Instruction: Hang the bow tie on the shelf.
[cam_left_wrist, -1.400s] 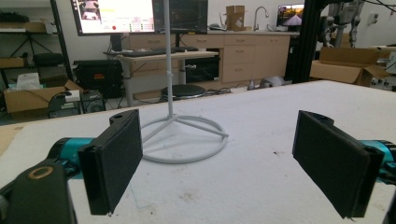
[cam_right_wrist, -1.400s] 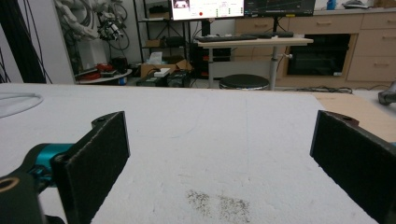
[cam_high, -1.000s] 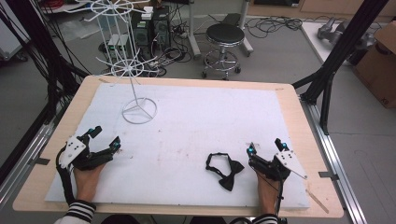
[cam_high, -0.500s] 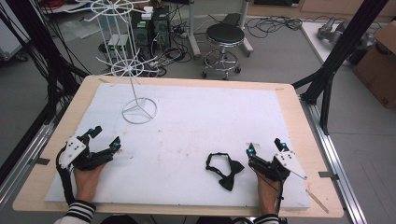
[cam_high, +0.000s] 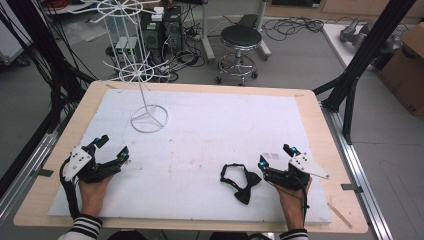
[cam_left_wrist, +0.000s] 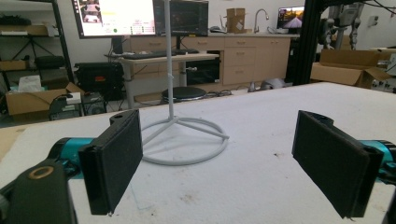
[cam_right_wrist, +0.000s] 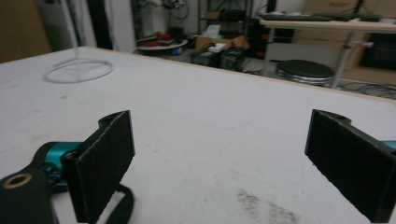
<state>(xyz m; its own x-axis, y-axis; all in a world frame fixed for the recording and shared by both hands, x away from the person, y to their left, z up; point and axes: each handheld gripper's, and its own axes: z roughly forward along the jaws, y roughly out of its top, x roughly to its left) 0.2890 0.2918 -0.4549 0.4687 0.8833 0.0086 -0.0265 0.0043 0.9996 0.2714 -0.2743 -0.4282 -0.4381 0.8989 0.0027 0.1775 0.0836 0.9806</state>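
A black bow tie with its strap lies on the white mat near the front right. Just to its right, my right gripper rests on the mat, open and holding nothing. In the right gripper view the jaws stand wide apart and a bit of the strap peeks out below the left jaw. My left gripper sits open at the front left of the mat, empty. A white wire display stand rises at the back left, and its ring base lies ahead between the left gripper's jaws.
The white mat covers most of the wooden table. Beyond the far edge stand a black stool, cables and equipment on the floor. A black frame post rises at the right, with a cardboard box behind it.
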